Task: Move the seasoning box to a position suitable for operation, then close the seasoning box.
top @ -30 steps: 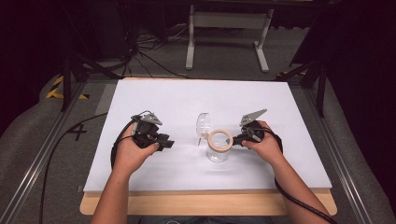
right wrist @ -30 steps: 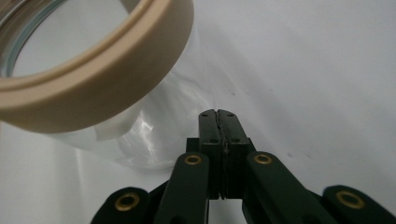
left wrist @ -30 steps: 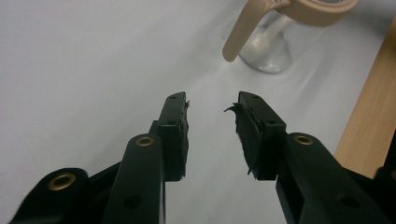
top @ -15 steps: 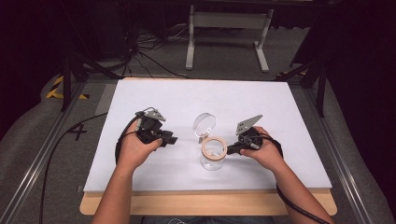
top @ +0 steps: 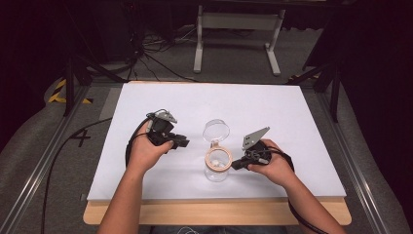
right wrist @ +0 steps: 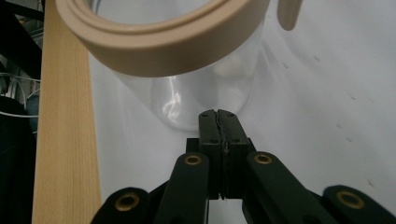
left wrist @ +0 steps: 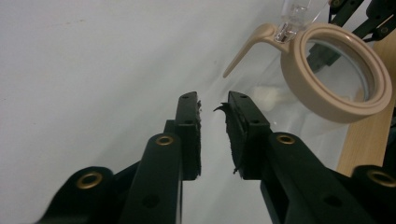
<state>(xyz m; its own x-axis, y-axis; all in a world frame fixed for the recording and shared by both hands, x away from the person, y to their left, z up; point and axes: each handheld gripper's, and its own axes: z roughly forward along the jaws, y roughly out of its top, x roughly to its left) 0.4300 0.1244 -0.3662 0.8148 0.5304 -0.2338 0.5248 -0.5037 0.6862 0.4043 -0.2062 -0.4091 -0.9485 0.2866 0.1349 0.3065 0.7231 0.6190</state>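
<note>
Jar [top: 215,168]: clear glass, upright on the white surface [top: 292,117], near its front edge and between my two hands. A beige ring circles its mouth, and something small and pale lies inside at the bottom; I cannot tell what.
Lid [top: 216,130]: clear and round, swung open behind the mouth and hanging from the beige ring at a hinge.
Tab [left wrist: 243,53]: a beige strap curving off the ring, seen in my left gripper view.
Left gripper [top: 184,143]: in my left hand [top: 146,153], left of the jar and apart from it. Jaws stand slightly apart with nothing between them, pointing toward the jar's side.
Right gripper [top: 234,166]: in my right hand [top: 272,168], just right of the jar. Jaws are pressed together with nothing between them, tips right by the glass wall below the ring; touching or a hair short, probably, but the view is too close to say.
Surface: white sheet on a wooden board [top: 219,214], whose edge shows bare at the front.
Floor [top: 39,146]: grey carpet around, with black cables.
</note>
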